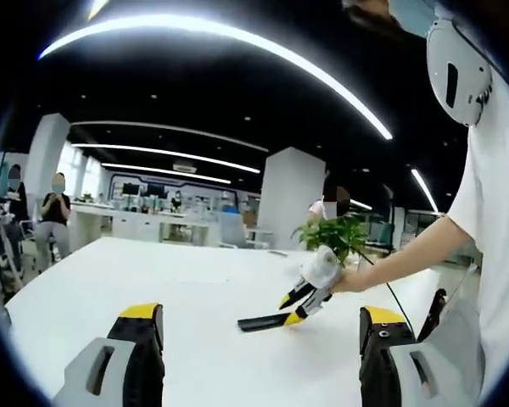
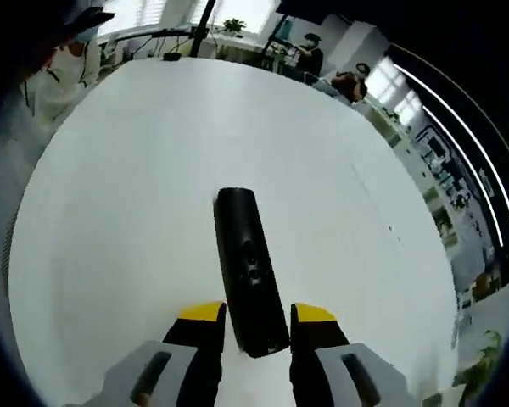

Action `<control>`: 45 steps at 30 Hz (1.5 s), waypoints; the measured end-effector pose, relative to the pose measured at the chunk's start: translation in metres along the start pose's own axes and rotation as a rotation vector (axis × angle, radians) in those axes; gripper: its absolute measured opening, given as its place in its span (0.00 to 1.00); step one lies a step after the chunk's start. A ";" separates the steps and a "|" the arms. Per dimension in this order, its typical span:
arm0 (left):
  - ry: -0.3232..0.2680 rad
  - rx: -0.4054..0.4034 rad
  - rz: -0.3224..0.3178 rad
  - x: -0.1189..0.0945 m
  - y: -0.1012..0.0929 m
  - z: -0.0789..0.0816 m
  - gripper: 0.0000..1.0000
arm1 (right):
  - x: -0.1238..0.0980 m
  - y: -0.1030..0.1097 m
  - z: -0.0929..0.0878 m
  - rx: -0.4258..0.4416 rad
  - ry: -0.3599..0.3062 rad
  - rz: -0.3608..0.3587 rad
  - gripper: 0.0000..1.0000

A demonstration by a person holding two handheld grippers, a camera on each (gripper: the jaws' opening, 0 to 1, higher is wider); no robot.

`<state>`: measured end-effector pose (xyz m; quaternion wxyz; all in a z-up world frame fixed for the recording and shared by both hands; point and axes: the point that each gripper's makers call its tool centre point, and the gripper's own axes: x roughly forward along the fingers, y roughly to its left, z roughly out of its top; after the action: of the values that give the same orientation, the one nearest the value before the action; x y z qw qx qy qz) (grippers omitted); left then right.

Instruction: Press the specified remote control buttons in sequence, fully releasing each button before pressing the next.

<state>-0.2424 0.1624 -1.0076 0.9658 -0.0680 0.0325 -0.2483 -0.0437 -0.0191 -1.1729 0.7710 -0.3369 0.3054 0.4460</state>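
Firstly, in the left gripper view, the left gripper (image 1: pixel 259 326) is seen with its two yellow-tipped jaws spread wide apart, nothing between them, held above the near part of a white table (image 1: pixel 153 280). Farther in on the tabletop, toward the person's side, the right gripper (image 1: pixel 295 307) is seen, held by a hand (image 1: pixel 349 280) at the end of a bare forearm. Its yellow-and-black jaws are pointed down at the near end of a black remote control (image 1: pixel 267 322), which lies flat on the table. Whether those jaws touch the remote cannot be told from this angle. A leafy potted plant (image 1: pixel 335 236) stands behind the hand, its pot hidden. The person's white shirt (image 1: pixel 500 212) is cut off at the frame's right side. Seated and standing people are seen beyond the far edge of the table, too small to make out.

In the right gripper view, the remote control (image 2: pixel 248 263) is looked down upon, so that its top face and a small cluster of buttons are shown, though no markings can be read. The right gripper (image 2: pixel 256 326) has its jaws narrowly parted, one on either side of the remote's near end; contact cannot be judged. The remote's near end is partly hidden between the jaws.
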 end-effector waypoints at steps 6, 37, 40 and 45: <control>-0.001 -0.009 0.005 0.000 0.001 -0.002 0.99 | -0.039 0.003 0.002 0.305 -0.213 -0.064 0.57; -0.018 0.010 -0.009 0.012 -0.005 0.008 0.99 | -0.235 0.028 -0.018 0.886 -0.797 -0.394 0.98; -0.016 0.007 -0.011 0.012 -0.006 0.008 0.99 | -0.237 0.035 -0.023 0.925 -0.794 -0.378 0.98; -0.017 0.009 -0.011 0.011 -0.007 0.008 0.99 | -0.244 0.042 -0.034 0.943 -0.790 -0.409 0.99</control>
<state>-0.2349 0.1520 -0.9989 0.9649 -0.0660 0.0227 -0.2530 -0.1883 -0.1482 -1.0152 0.9598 0.1760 0.0913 0.1988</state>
